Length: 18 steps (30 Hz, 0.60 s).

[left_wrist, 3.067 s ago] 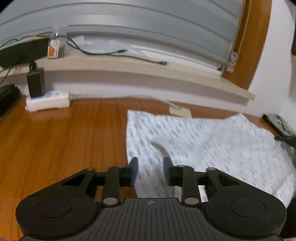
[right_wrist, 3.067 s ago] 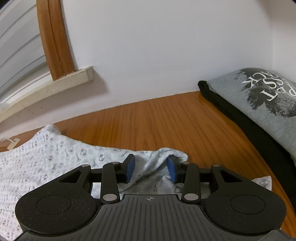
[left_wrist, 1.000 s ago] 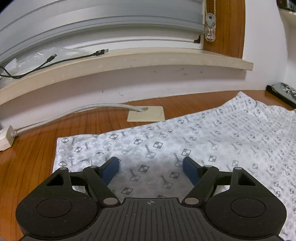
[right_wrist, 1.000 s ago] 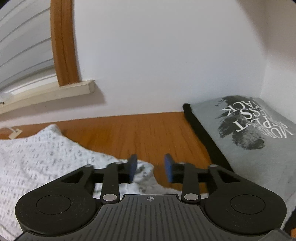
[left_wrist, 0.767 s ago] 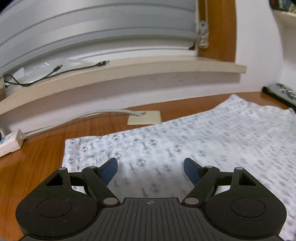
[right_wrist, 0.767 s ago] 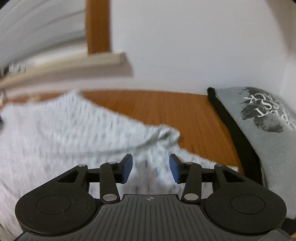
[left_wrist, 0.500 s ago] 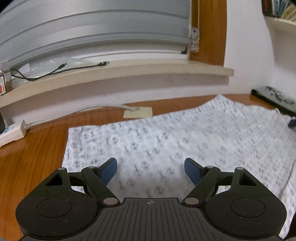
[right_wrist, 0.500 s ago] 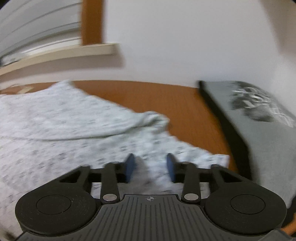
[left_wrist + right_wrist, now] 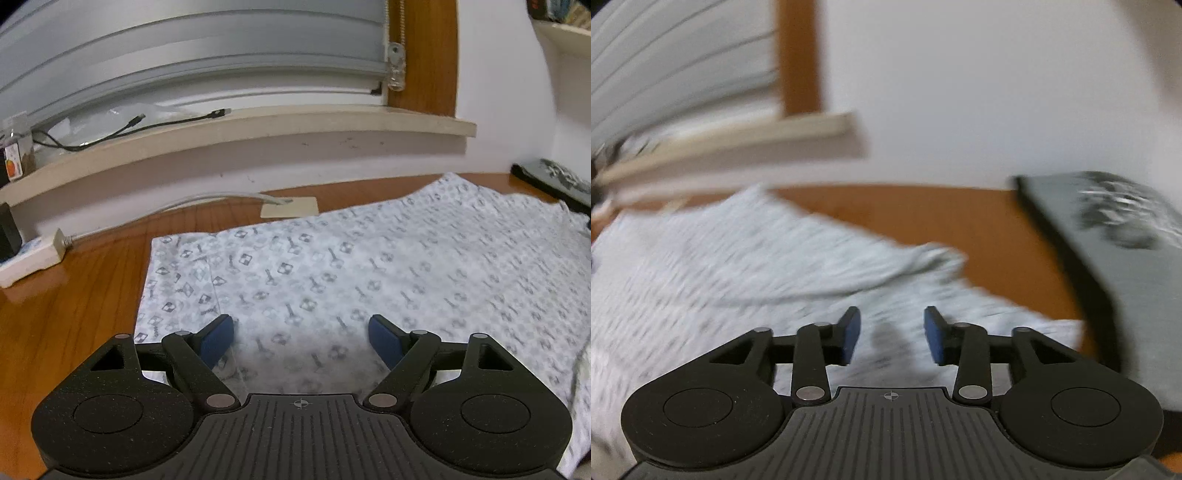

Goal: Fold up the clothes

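Your left tongs (image 9: pixel 301 338) have let go and spread wide, empty; right tongs (image 9: pixel 892 334), blurry, seem half open. Pinch the patterned shirt (image 9: pixel 369 266) by its edge, both sides level.

The wooden table (image 9: pixel 85 295) carries a white patterned garment (image 9: pixel 369 266) spread flat. A white power strip (image 9: pixel 33 258) and a beige plate (image 9: pixel 290 207) lie near the wall. A grey printed shirt (image 9: pixel 1126 236) lies folded at the right.
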Tool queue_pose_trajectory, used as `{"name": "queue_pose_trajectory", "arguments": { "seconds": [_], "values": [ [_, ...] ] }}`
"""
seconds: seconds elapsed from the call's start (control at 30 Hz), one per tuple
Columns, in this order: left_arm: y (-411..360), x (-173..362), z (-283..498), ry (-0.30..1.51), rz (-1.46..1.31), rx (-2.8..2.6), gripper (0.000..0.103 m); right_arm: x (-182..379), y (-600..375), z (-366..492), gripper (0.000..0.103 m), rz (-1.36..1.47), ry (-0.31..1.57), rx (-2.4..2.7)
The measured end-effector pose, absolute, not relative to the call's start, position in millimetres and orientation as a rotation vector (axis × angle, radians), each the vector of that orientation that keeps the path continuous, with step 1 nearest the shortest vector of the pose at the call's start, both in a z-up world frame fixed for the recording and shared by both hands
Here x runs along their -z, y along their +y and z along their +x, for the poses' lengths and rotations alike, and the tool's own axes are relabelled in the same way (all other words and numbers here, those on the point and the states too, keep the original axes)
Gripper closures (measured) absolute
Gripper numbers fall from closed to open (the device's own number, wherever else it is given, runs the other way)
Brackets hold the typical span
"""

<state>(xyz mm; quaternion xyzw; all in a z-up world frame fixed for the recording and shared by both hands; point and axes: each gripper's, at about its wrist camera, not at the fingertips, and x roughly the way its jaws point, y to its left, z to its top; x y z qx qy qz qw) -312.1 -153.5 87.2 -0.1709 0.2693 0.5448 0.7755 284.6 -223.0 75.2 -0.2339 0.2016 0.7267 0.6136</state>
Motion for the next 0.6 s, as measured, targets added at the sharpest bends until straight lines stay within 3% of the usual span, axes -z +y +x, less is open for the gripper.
{"name": "queue_pose_trajectory", "arguments": {
  "seconds": [0.03, 0.1, 0.6],
  "values": [
    [-155, -87, -314, 0.588, -0.372, -1.176, 0.02, -72, -223, 277, 0.042, -0.574, 0.462, -1.701],
    [-157, -86, -317, 0.599, -0.375, -1.169, 0.02, -68, -221, 272, 0.037, -0.588, 0.455, -1.717],
    [-108, -79, -319, 0.632, -0.362, -1.138, 0.016, -67, -154, 279, 0.036, -0.585, 0.462, -1.684]
  ]
}}
